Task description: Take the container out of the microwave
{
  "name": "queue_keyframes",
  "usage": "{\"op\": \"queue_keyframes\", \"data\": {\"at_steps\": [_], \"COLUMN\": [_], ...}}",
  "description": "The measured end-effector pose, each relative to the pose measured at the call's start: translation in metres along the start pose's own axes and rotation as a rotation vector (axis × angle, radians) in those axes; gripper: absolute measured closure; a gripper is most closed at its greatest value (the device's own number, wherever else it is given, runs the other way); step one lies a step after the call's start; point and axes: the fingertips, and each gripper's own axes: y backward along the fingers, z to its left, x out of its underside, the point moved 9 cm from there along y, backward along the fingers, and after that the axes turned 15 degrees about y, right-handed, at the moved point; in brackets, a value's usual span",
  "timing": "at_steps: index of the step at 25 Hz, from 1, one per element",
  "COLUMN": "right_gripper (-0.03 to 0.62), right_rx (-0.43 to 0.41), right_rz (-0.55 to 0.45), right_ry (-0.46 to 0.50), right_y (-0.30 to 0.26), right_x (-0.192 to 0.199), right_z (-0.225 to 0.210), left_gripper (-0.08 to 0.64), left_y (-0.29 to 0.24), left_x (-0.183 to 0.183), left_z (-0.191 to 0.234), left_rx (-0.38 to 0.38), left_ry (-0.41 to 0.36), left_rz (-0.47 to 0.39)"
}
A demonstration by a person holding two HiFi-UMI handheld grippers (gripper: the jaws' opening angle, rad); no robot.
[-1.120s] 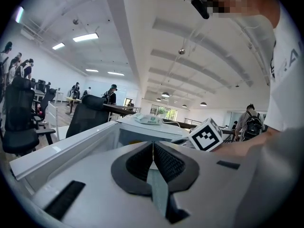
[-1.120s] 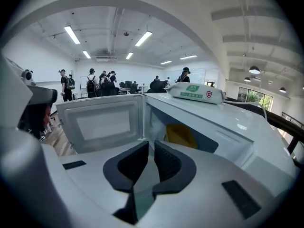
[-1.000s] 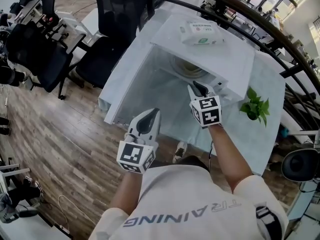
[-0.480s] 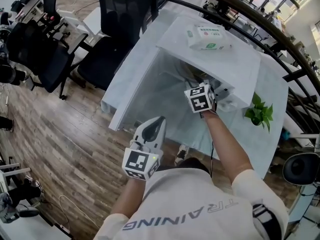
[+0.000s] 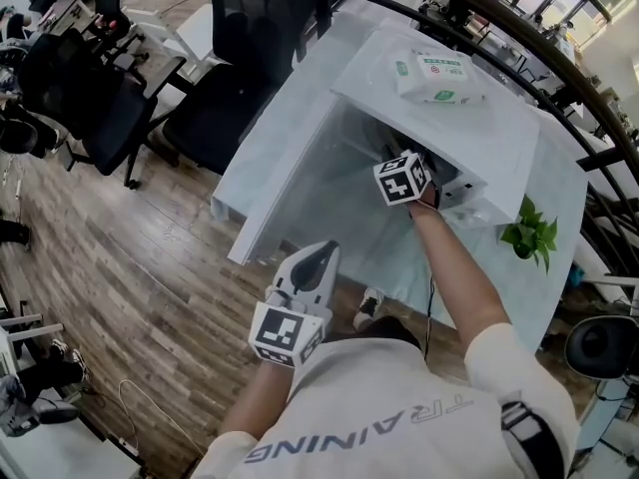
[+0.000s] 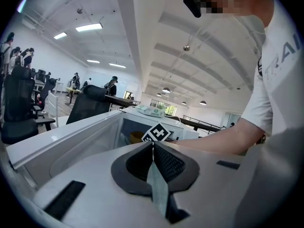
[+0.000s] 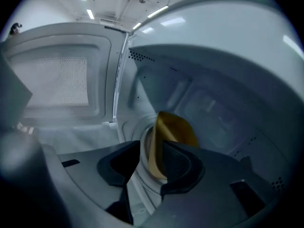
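Note:
A white microwave (image 5: pixel 469 128) stands on the table with its door (image 5: pixel 290 188) swung open to the left. Inside, a yellow-brown container (image 7: pixel 173 127) sits on the turntable; the left gripper view also catches that container (image 6: pixel 136 136) through the opening. My right gripper (image 7: pixel 149 163) reaches into the cavity, its jaws opening. The container's near rim stands between them, and the pads do not press on it. In the head view only the right gripper's marker cube (image 5: pixel 402 179) shows at the microwave's mouth. My left gripper (image 5: pixel 318 257) hangs back by my body, shut and empty.
A pack of wipes (image 5: pixel 439 76) lies on top of the microwave. A small green plant (image 5: pixel 529 238) stands on the table (image 5: pixel 559 188) to the right. Black office chairs (image 5: pixel 255 58) stand behind the table on the wooden floor.
My right gripper has moved forward and down into the microwave, so its jaws are now hidden from the head view. The left gripper has stayed about where it was.

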Motion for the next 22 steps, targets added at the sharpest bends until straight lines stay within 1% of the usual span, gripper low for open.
{"op": "queue_keyframes", "data": {"at_steps": [5,6,8,9,17,22], "right_gripper": [0.440,0.458,0.527,0.545,0.558,0.558], "right_rx": [0.012,0.022,0.044,0.050,0.056,0.039], "right_rz": [0.060,0.066,0.069,0.067,0.007,-0.029], "right_ry": [0.048,0.051,0.061,0.068,0.070,0.056], "right_y": [-0.015,-0.015,-0.014,-0.013,0.010,0.032], "right_x": [0.009,0.010,0.011,0.011,0.000,-0.005], "right_z": [0.004,0.004,0.004,0.004,0.002,0.013], "left_gripper": [0.523,0.523,0.523,0.523,0.523,0.523], "left_y": [-0.001,-0.001,-0.002,-0.002,0.000,0.003], "left_x": [0.004,0.005,0.007,0.008,0.009,0.006], "left_z": [0.001,0.001,0.001,0.001,0.000,-0.002], "left_rx": [0.014,0.016,0.020,0.022,0.040,0.063], "left_ry": [-0.004,-0.001,0.002,0.003,0.007,-0.002], "left_rz": [0.018,0.021,0.027,0.030,0.033,0.031]}}
